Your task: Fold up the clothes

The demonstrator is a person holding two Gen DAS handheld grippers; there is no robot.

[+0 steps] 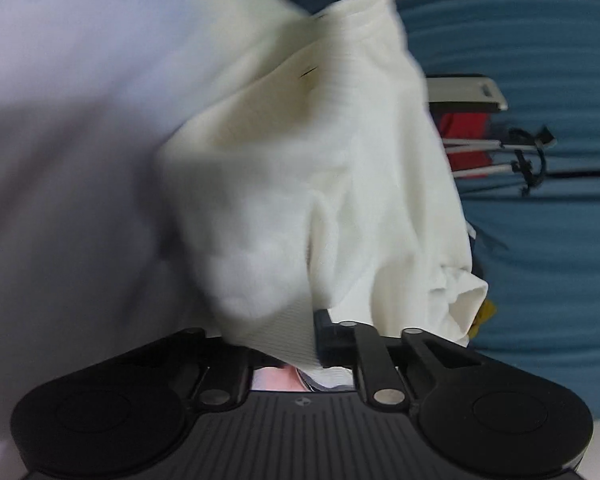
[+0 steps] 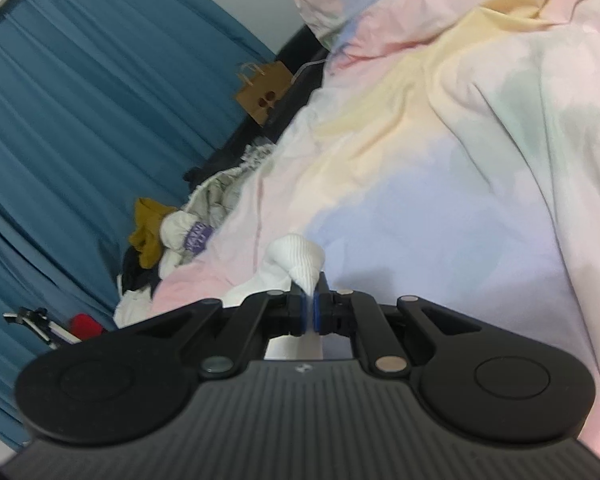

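**Both grippers pinching the white garment above the bed**

Nearest my left wrist camera, the left gripper (image 1: 320, 344) is biting down on a fold of the white ribbed garment (image 1: 300, 168), which is covering the fingers, so I am judging the clamp from the cloth bunching right at them. The fabric is blurring as it hangs. It is rising away from me toward the far right, where a hemmed opening (image 1: 466, 300) is dangling near the blue curtain (image 1: 540, 40).

My right gripper (image 2: 310, 312) is squeezing nearly closed on a thin edge of the same white cloth; a ribbed knot of it (image 2: 300, 258) is poking up just past the blue pads (image 2: 319, 312). I am holding two spots, I think, so the piece can be stretched flat before folding.

The garment's long axis is seemingly running between my two grips, over the pastel duvet (image 2: 440, 160). A heap of unfolded clothes (image 2: 172, 240) is waiting at the bed's left edge.
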